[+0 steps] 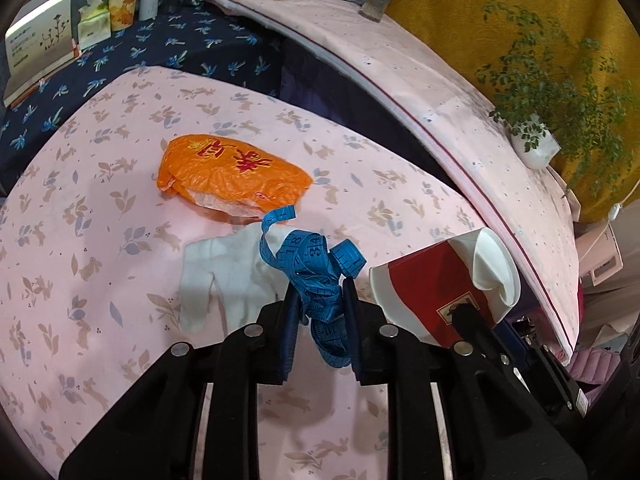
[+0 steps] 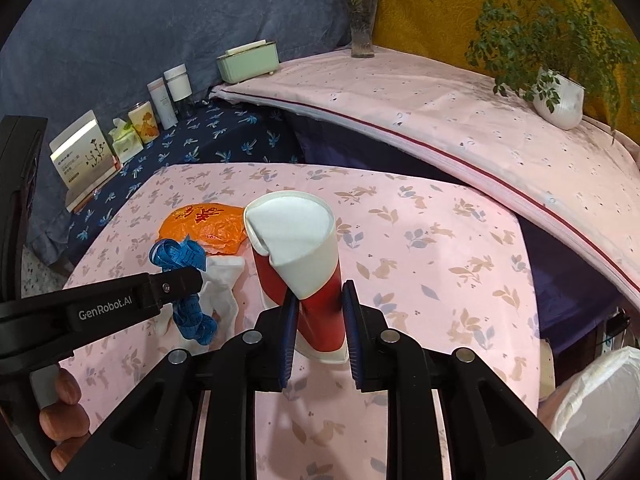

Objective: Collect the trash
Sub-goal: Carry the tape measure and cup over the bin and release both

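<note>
My left gripper (image 1: pixel 320 292) is shut on a tangled blue measuring tape (image 1: pixel 316 268) and holds it above the pink table; the tape also shows in the right wrist view (image 2: pixel 188 280). My right gripper (image 2: pixel 320 300) is shut on a crushed red and white paper cup (image 2: pixel 300 256), held upright above the table; the cup also shows in the left wrist view (image 1: pixel 436 284). An orange plastic bag (image 1: pixel 232 172) and a crumpled white tissue (image 1: pixel 224 276) lie on the table beyond the tape.
The pink rabbit-print table (image 2: pixel 440 264) ends at a dark gap at the back. Behind stand a book (image 2: pixel 80 156), tissue pack (image 2: pixel 124 140), cups, bottles and a green box (image 2: pixel 248 62). A potted plant (image 2: pixel 560 100) and vase (image 2: pixel 362 36) stand on a higher pink shelf. A white bag (image 2: pixel 600 400) is at lower right.
</note>
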Motion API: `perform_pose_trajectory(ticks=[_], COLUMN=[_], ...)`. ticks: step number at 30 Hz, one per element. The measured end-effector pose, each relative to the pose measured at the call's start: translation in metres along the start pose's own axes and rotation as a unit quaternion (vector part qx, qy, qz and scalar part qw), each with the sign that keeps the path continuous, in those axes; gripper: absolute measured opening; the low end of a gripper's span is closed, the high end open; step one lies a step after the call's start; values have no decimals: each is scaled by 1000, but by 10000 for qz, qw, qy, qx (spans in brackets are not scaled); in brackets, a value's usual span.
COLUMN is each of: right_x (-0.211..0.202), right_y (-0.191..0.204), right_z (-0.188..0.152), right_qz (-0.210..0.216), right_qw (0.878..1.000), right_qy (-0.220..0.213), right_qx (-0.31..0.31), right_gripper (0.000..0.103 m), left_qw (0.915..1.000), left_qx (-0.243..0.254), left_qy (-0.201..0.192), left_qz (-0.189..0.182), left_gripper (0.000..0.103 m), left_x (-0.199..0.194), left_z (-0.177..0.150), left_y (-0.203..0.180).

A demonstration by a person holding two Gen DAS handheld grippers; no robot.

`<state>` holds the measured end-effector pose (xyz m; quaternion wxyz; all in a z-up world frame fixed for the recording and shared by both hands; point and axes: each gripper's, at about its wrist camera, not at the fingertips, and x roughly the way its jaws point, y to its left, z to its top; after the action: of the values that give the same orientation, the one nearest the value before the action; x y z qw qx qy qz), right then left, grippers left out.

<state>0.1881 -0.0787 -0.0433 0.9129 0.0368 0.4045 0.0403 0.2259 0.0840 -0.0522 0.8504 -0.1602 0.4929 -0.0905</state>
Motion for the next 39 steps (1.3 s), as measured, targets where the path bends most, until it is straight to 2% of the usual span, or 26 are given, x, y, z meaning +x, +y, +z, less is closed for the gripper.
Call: perform_pose_trajectory(ticks=[10,18,30,39], right_x=[-51,-89,-136,-165], right_y=[-20,-53,-110,-154], right_z=[-6,-22,-54,-80], right_qz=[-127,-306,-694,-1225], right_qw=[9992,9967,9893,9815], right_qy=[-326,-540,-761,-851], right_qx=[209,527,1037,1197], right_gripper=[20,20,20,20], left_qw=[9989,9954,9850,9738], left_qx=[412,873,1619,2089], left_qy=[-173,-235,-170,26], left_qz=[-168,-325,-566,-896], left_gripper=[20,20,20,20], left_x=[-31,-50,-62,-56], left_z=[-16,-38,-81,-113], left_y=[-39,-81,-151,-204])
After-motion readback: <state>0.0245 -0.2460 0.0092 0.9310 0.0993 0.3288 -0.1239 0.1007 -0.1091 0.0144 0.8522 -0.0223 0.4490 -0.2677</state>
